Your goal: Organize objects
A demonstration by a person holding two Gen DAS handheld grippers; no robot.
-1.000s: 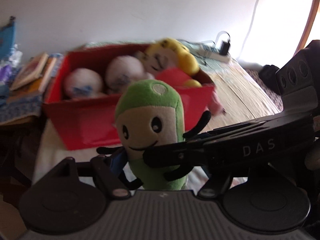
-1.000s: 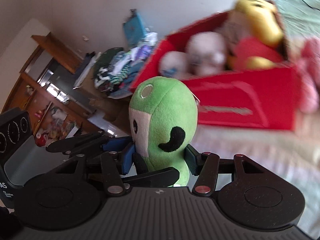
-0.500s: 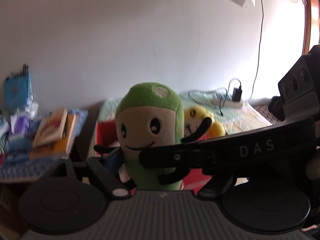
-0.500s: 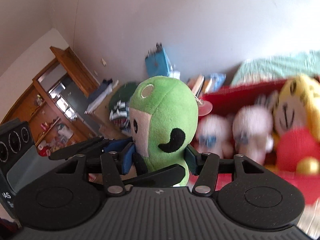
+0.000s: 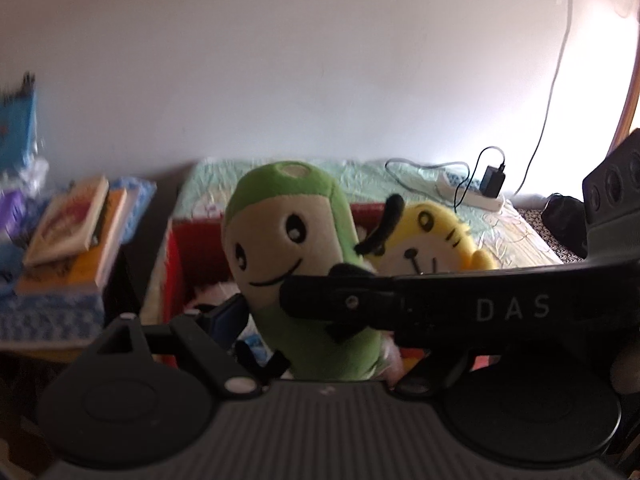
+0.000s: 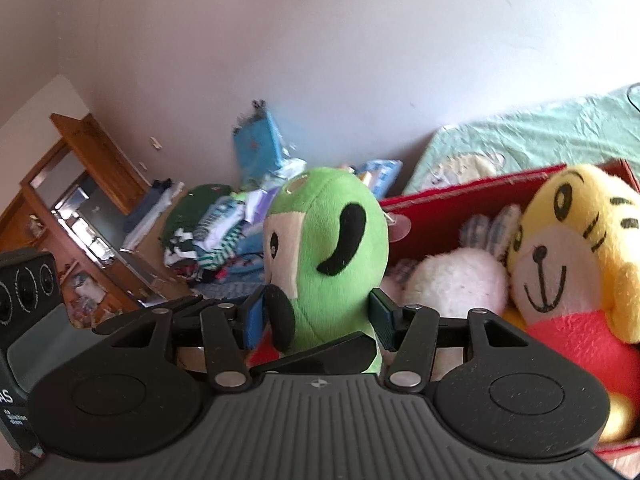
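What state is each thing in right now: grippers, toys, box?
left gripper: shut on the green plush toy
right gripper: shut on the green plush toy
green plush toy: held upright by both grippers, off the bed
red box: open, holding toys
yellow tiger plush: in the red box
white plush: in the red box

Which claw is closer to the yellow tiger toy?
Right, probably. The right claw, gripping the green plush, has the yellow tiger toy close beside it; the left claw, on the same plush, sees it farther back.
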